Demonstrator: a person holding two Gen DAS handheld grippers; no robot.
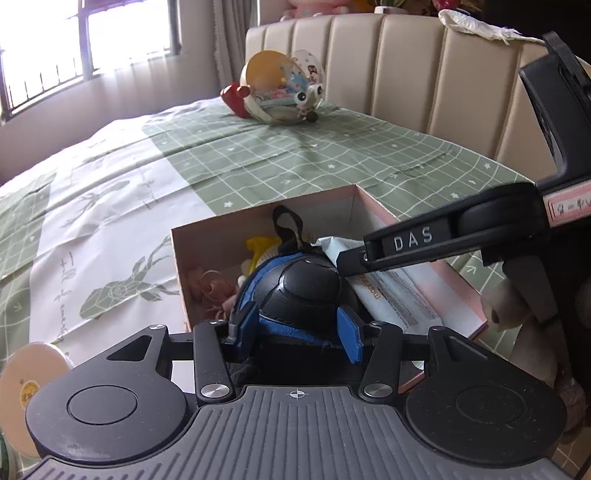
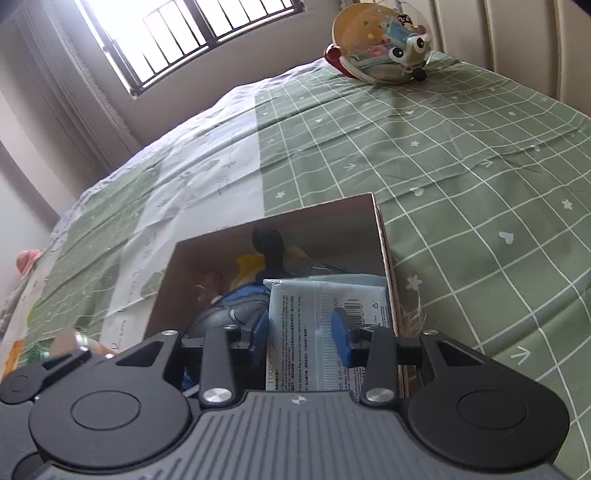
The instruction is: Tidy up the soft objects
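Observation:
A pink cardboard box [image 1: 373, 199] lies open on the bed, also in the right wrist view [image 2: 280, 214]. My left gripper [image 1: 295, 328] is shut on a black and blue padded guard [image 1: 306, 288], holding it over the box. My right gripper [image 2: 301, 332] is shut on a pale blue wipes packet [image 2: 314, 325] at the box's right side; the packet also shows in the left wrist view [image 1: 391, 295]. The right gripper's black body [image 1: 443, 240] reaches in above the packet. A yellow soft item [image 1: 260, 247] and a pink soft item [image 1: 208, 288] lie inside the box.
The bed has a green checked and white sheet [image 1: 258, 155] with a beige padded headboard [image 1: 406, 66]. A round clear toy bag [image 1: 284, 88] with a red claw sits near the headboard. A round beige lid [image 1: 29, 384] lies at lower left. A window [image 2: 184, 33] is behind.

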